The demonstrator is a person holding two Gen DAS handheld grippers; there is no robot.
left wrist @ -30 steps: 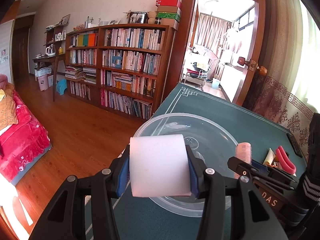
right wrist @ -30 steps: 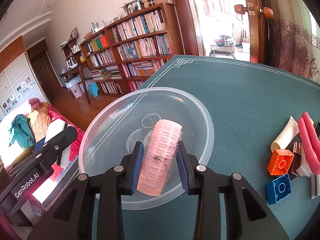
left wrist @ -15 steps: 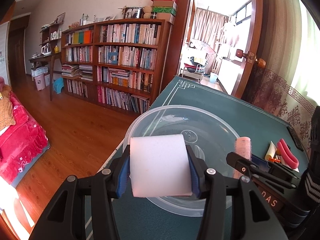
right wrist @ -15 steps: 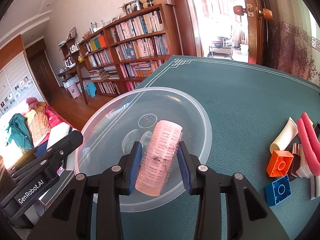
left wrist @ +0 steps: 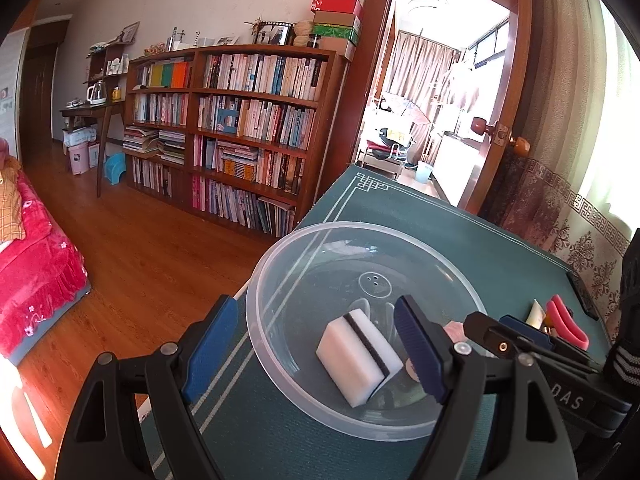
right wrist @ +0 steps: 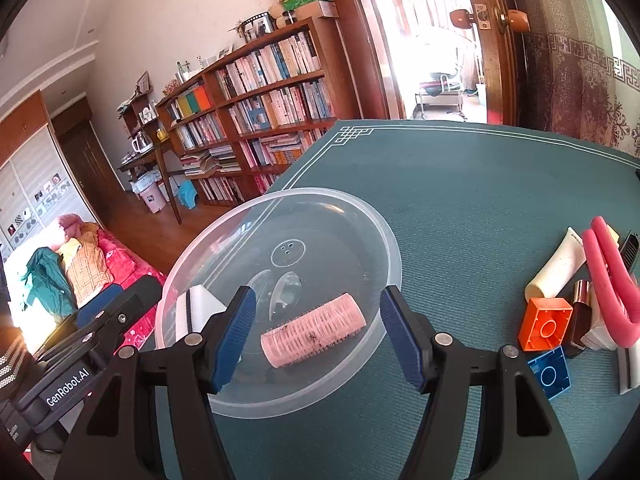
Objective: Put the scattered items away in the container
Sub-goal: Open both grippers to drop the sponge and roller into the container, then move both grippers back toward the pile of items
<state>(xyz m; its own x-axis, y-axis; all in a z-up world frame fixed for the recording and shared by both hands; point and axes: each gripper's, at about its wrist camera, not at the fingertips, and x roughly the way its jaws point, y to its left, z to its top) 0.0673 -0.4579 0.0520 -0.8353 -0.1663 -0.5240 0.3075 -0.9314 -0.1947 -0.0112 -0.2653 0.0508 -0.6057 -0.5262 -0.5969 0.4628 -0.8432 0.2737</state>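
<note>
Now both tongs stand released over the clear plastic bowl point(right wrist: 392, 248): the left gripper point(left wrist: 316, 344) has its jaws wide apart with the white sponge point(left wrist: 358, 360) lying loose on the bowl floor between them, and the right gripper point(right wrist: 316, 332) is just as open above the pink hair roller point(right wrist: 314, 330), which rests on its side in the bowl. Both look light; the sponge is soft and should squash under a pinch, while the roller looks bristly and likely rolls if nudged.

Still to tidy, a small pile lies on the green table mat point(right wrist: 480, 184) to the right of the bowl: an orange block point(right wrist: 546, 324), a blue block point(right wrist: 550, 374), a white tube point(right wrist: 558, 272) and a pink clip point(right wrist: 608, 268). The blocks look stiff and are best pinched across flat sides; the tube would go across its middle. They crowd together, touching, so the outer blocks seem easiest first. The bowl sits near the table's left edge, above the wooden floor point(left wrist: 132, 248); open mat lies beyond.
</note>
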